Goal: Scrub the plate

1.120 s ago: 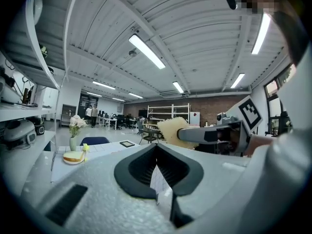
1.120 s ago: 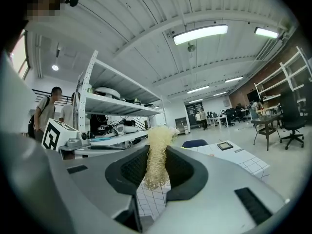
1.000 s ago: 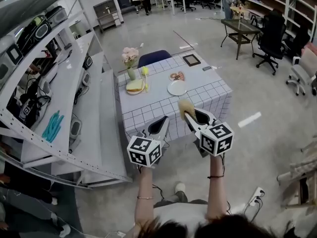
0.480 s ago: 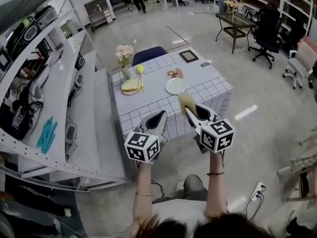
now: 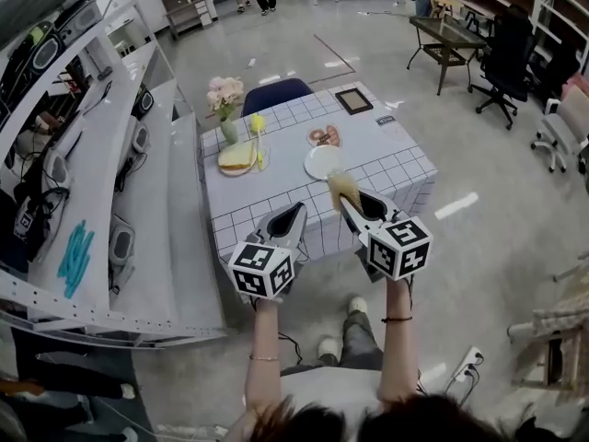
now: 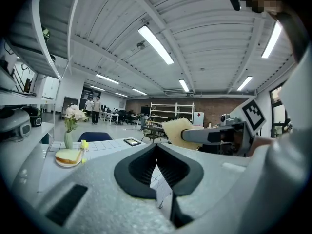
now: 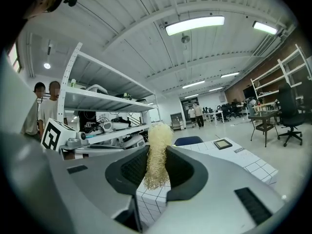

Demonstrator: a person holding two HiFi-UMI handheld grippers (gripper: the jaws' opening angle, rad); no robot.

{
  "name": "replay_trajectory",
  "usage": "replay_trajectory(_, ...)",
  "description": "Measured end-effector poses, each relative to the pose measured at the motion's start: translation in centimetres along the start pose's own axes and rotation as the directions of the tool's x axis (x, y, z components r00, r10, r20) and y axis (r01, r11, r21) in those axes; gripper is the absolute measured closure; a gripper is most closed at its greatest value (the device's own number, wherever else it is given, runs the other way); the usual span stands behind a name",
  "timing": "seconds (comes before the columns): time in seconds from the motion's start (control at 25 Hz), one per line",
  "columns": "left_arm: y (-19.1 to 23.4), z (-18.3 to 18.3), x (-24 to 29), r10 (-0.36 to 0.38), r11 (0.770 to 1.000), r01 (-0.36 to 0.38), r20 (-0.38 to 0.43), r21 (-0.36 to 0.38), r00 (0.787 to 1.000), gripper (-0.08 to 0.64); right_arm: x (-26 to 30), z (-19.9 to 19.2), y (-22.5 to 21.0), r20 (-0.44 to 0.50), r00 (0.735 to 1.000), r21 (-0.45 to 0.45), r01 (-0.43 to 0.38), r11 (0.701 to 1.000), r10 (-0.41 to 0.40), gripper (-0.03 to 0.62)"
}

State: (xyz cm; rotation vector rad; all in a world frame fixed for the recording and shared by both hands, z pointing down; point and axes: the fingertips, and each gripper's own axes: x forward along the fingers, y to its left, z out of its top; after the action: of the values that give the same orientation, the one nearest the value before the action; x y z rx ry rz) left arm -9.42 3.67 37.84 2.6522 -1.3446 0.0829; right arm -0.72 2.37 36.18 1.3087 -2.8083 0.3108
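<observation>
The plate (image 5: 324, 161) is lying empty on the checked counter (image 5: 276, 196), ahead of both tools. It is looking stiff, smooth and probably breakable, so steadying it by the rim seems best. The right hand-held gripper (image 5: 352, 208) is clenching a loofah scrubber (image 5: 343, 189); the left hand-held gripper (image 5: 291, 214) is closed on nothing. A second plate (image 5: 230, 169) is carrying bread (image 5: 238, 157)

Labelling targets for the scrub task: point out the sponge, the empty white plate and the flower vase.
sponge (image 7: 158, 150), right gripper view, middle of the pad.
plate (image 5: 324, 162), head view, its bare centre.
vase (image 5: 228, 130), head view, the vase body.
</observation>
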Motion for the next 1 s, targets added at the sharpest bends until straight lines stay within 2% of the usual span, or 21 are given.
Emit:
replay_trajectory(0.56,4.6,0.1,9.4,0.101,0.992,-0.101,-0.009,-0.079,0.995,0.549,7.8,0.6,-7.9,-0.097,0.990,-0.020,-0.107,0.994,0.105,0.499)
replay_trajectory(1.0,6.1,-0.5,12.6,0.175,0.978,-0.178,-0.040,-0.110,0.984,0.549,10.4,-0.4,-11.0,-0.153,0.973,-0.003,-0.176,0.984,0.174,0.499)
